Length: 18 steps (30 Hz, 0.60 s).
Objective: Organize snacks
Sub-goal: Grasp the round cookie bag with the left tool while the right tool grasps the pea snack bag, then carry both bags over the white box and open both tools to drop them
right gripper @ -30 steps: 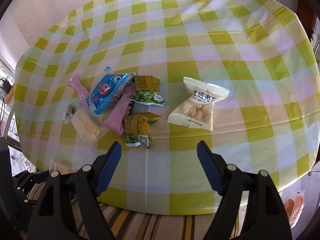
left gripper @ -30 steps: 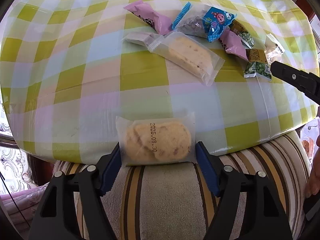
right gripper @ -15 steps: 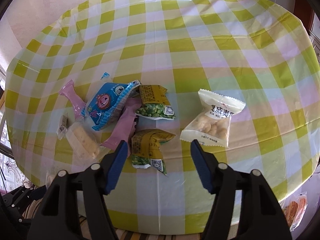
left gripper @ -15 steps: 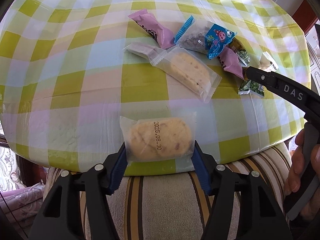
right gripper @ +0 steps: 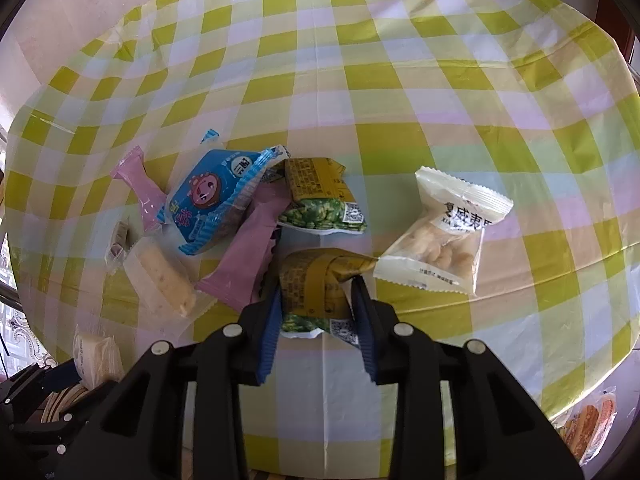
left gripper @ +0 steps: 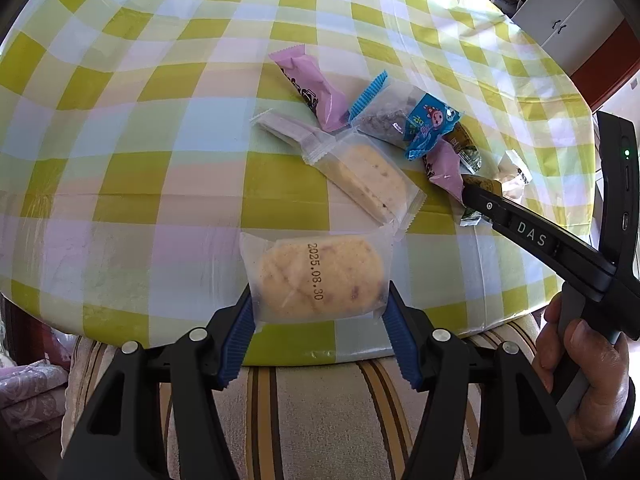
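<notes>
My left gripper is shut on a clear-wrapped cookie packet stamped 2025.08.30, held at the table's near edge. My right gripper has closed around a yellow-green pea packet lying on the cloth. A second pea packet, a blue cartoon packet, two pink packets, a long biscuit packet and a white nut packet lie in a cluster. The right gripper's finger shows in the left wrist view over the pile.
The round table carries a yellow-green checked cloth. A striped cushion sits below the near edge. A small wrapped sweet lies left of the pile. Another snack bag lies off the table at lower right.
My right gripper moved forward and down and closed on the near pea packet. My left gripper, holding the cookie, edged forward over the table edge.
</notes>
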Tool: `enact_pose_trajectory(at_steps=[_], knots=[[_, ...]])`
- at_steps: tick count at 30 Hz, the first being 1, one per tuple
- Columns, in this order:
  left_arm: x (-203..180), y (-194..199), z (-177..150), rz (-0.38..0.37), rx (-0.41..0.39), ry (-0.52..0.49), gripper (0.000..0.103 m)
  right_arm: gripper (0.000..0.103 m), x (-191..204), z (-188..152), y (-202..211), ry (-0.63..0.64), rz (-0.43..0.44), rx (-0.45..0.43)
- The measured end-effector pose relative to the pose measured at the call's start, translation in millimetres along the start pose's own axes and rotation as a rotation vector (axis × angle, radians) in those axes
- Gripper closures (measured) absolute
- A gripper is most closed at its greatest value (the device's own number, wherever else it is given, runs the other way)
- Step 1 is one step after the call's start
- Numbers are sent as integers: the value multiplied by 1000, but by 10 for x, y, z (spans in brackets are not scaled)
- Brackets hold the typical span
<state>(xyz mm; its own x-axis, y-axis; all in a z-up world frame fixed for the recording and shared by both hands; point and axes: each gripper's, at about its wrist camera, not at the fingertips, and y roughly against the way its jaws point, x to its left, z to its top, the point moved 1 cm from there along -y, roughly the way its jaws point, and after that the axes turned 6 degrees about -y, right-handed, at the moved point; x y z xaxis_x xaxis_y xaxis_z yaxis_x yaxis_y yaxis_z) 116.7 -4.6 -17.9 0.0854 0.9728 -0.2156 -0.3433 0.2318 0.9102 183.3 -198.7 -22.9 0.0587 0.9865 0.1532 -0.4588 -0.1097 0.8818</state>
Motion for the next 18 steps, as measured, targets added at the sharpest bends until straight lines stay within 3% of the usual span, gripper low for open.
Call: enact_pose_trajectory(at_steps=[18], knots=[[-206, 33, 105, -13, -45, -39, 44, 70, -292, -130, 378, -35, 15, -40]])
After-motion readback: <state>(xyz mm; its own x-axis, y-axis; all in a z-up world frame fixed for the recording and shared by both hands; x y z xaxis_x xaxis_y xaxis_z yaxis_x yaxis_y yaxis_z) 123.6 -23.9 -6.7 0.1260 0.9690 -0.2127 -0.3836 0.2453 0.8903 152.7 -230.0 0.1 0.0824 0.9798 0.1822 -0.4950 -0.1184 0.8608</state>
